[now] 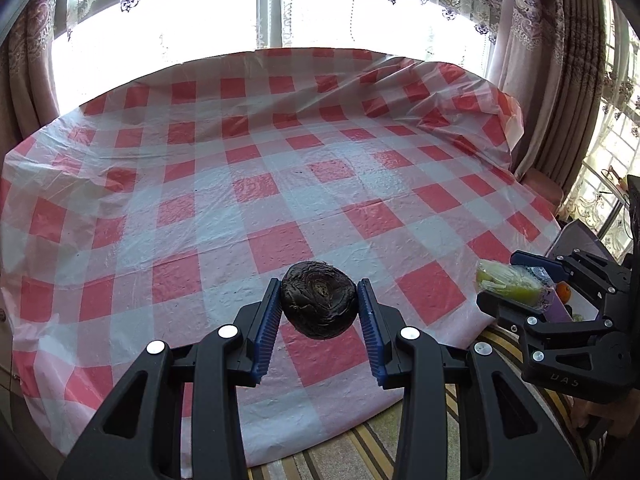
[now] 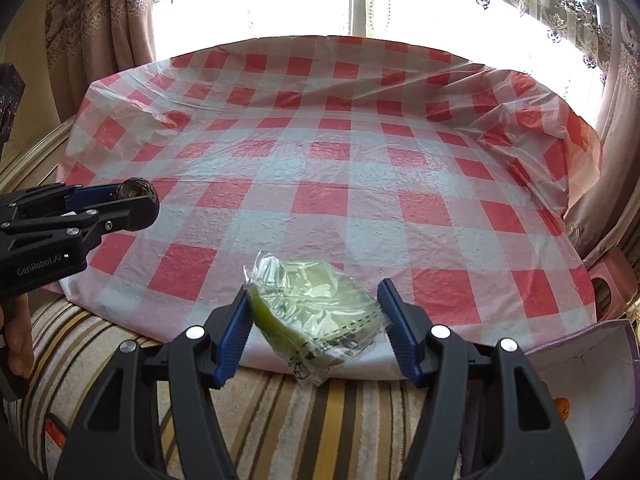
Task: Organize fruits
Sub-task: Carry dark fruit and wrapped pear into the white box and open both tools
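My left gripper (image 1: 319, 307) is shut on a dark wrinkled round fruit (image 1: 319, 299) and holds it above the near part of the red-and-white checked table (image 1: 240, 160). It also shows in the right wrist view (image 2: 138, 204) at the left, with the dark fruit (image 2: 136, 192) at its tip. My right gripper (image 2: 314, 320) is shut on a clear plastic bag of green fruit pieces (image 2: 312, 312), above the table's near edge. In the left wrist view the right gripper (image 1: 516, 280) and its bag (image 1: 508, 280) are at the right edge.
A purple-edged white box (image 2: 592, 364) with an orange fruit (image 2: 562, 407) stands at the lower right, also seen in the left wrist view (image 1: 580, 240). A striped rug (image 2: 280, 420) lies below the table edge. Curtains and a bright window are behind. A pink stool (image 2: 608, 276) stands at the right.
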`<state>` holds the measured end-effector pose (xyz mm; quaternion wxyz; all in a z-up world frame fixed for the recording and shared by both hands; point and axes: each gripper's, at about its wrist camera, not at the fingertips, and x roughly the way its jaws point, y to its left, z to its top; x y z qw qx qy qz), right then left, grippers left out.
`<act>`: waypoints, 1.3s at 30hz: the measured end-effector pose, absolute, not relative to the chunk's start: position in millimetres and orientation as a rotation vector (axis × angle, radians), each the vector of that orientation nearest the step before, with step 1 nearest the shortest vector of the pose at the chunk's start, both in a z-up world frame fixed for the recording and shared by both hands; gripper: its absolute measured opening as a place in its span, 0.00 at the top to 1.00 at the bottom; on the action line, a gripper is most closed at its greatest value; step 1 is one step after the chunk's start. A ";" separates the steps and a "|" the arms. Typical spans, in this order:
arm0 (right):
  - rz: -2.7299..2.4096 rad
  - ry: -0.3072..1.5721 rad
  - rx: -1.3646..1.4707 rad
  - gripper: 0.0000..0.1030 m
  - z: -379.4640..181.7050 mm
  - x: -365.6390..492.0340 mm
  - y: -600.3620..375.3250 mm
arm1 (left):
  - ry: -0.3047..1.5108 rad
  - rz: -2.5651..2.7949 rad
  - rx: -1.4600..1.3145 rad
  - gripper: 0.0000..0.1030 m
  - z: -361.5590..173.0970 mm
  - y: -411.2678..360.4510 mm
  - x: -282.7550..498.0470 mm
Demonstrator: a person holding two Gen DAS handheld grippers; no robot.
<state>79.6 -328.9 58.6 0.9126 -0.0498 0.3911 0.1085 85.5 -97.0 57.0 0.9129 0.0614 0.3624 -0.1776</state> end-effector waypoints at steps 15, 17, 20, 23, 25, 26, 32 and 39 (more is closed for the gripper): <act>0.010 0.837 -0.066 0.40 57.0 38.3 -436.7 | 0.782 -0.630 0.322 0.65 73.2 -218.7 66.0; -0.018 0.839 -0.063 0.40 55.9 33.8 -449.0 | 0.801 -0.674 0.331 0.65 71.8 -235.7 63.3; -0.055 0.843 -0.054 0.40 54.4 29.3 -465.8 | 0.832 -0.731 0.342 0.65 68.2 -261.6 59.5; -0.101 0.845 -0.063 0.40 52.8 24.0 -479.8 | 0.866 -0.781 0.357 0.65 61.6 -287.2 55.9; -0.130 0.850 -0.062 0.40 51.0 20.9 -490.8 | 0.901 -0.812 0.364 0.65 55.6 -303.8 53.9; -0.148 0.852 -0.058 0.40 49.9 19.4 -496.9 | 0.921 -0.830 0.364 0.65 51.8 -312.0 53.1; -0.259 0.877 -0.043 0.40 40.1 8.0 -538.5 | 0.996 -0.885 0.418 0.65 29.7 -356.4 41.7; -0.368 0.893 -0.030 0.40 31.4 -1.9 -578.6 | 1.056 -0.923 0.443 0.65 10.9 -388.3 34.1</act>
